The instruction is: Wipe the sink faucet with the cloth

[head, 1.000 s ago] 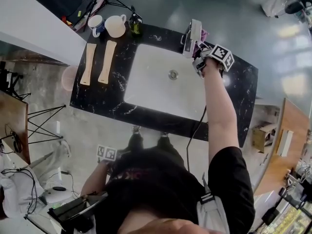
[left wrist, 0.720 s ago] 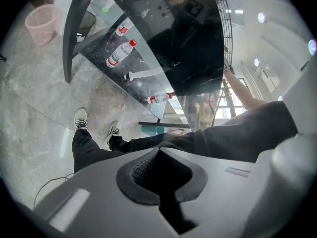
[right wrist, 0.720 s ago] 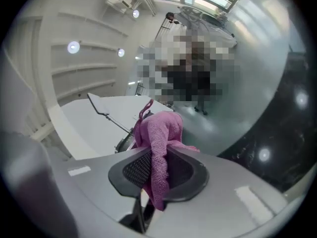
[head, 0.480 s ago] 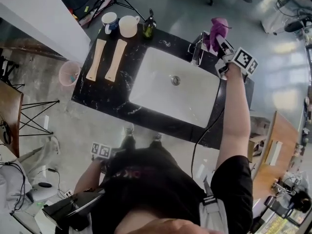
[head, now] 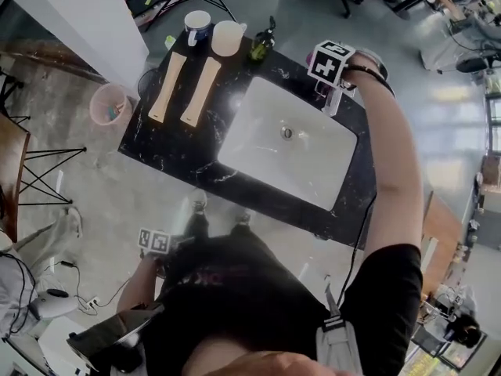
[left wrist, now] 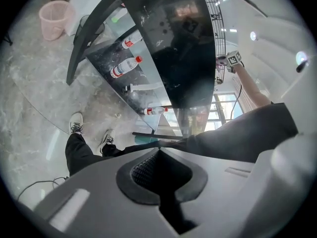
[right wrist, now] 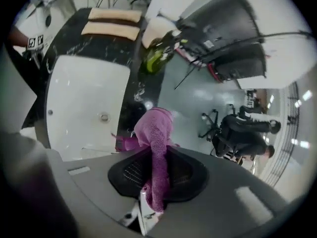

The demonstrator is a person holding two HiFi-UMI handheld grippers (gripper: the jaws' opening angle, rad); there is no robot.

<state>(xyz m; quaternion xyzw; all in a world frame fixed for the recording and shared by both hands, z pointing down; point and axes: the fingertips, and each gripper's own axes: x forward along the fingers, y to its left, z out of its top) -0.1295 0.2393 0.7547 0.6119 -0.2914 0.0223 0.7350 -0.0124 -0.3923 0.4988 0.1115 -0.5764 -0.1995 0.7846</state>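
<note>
The cloth, purple and bunched, is pinched between the pads of the right gripper, which are clamped on it. One fold stands up past the fingertips and a tail hangs down behind them. More purple shows to the left of the jaws, but whether the cloth touches metal there cannot be told.

In the head view this gripper, pointing steeply down at the end of the person's outstretched right arm, is over the faucet. The faucet is at the far edge of the white sink. The sink has a round drain and is set into a black marbled table.

On the table left of the sink lie two pale wooden boards side by side. Beyond them, along the far edge, are a blue-and-white mug, a cream cup and a dark green bottle. A pink bin stands on the floor off the table's left end.

The left gripper is well apart from all this, low at the person's left side. Its jaws are together with nothing between them, and it faces the dark side of the table and the person's shoes.
</note>
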